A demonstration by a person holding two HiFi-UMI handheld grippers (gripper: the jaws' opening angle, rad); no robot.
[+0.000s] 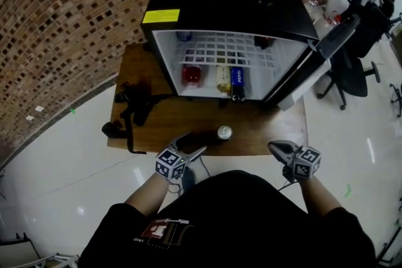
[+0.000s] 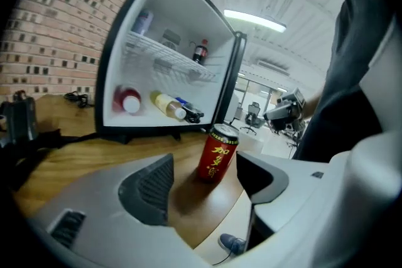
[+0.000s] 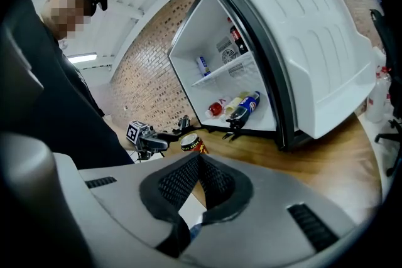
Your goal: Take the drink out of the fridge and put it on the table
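Can (image 1: 224, 132) sat on the table (image 1: 264, 128), our left gripper (image 1: 191, 145) spread clear of it, right gripper (image 1: 275, 147) pressed together; we figured backing straight off avoided tipping.

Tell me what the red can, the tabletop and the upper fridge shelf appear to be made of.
Red can: probably aluminium, with a glossy printed wall and a bright metal rim.
Tabletop: wood or wood-look laminate, showing brown grain and a slight sheen.
Fridge shelf: open wire grid, seemingly white-coated metal.
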